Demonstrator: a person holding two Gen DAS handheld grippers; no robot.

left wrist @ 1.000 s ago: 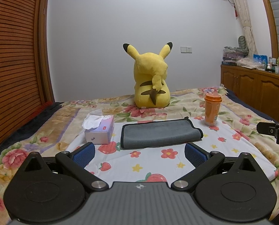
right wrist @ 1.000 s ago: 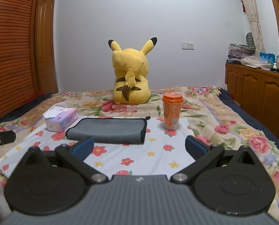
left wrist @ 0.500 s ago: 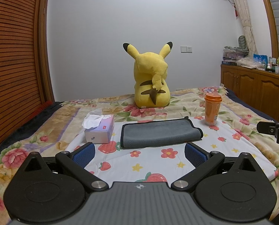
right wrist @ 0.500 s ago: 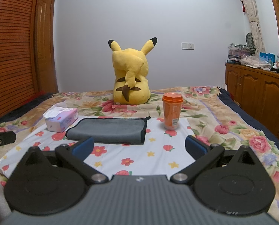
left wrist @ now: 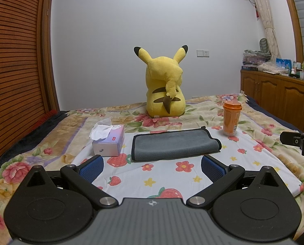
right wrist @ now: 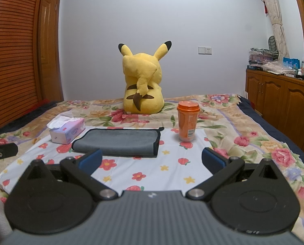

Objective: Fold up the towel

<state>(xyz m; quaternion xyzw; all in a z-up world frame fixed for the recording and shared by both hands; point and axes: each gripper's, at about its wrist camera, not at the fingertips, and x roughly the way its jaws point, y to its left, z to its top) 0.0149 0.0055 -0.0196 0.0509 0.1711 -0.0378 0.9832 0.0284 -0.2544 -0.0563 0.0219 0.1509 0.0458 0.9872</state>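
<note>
Grey towel (left wrist: pixel 175 145) between tissue box (left wrist: pixel 109 141) and orange cup (left wrist: pixel 231 120), both tongs (left wrist: pixel 152 166) (right wrist: pixel 152 161) released

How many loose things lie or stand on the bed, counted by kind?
Grey towel: 1
Tissue box: 1
Orange lidded cup: 1
Yellow Pikachu plush toy: 1
Total: 4
</note>
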